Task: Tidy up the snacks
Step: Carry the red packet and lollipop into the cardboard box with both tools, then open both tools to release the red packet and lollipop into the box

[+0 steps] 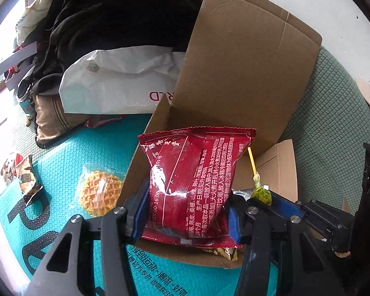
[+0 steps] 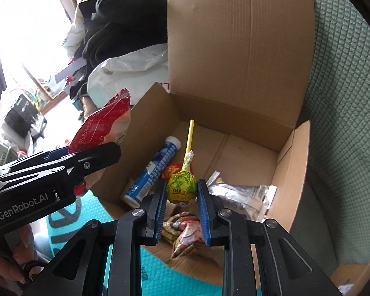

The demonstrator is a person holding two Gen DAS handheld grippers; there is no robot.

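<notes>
Both grippers pointed steeply downward, side by side. The left gripper point(image 1: 185, 212) had its blue pads clamped on a red packet point(image 1: 192, 185), while the right gripper point(image 2: 181, 197) pinched a lollipop point(image 2: 181, 187) by its wrapped head.

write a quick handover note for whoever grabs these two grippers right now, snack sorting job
Left gripper: shut on the red snack packet, held over the near-left edge of the cardboard box.
Right gripper: shut on the green-wrapped lollipop, stick pointing away, over the box.
Already in the box: blue-and-white tube, silver packet, a crinkled colourful wrapper.
Still out on the teal mat: wrapped waffle and a small torn-looking packet.
Left to do: drop both held items into the box, then probably fetch the two on the mat.
</notes>
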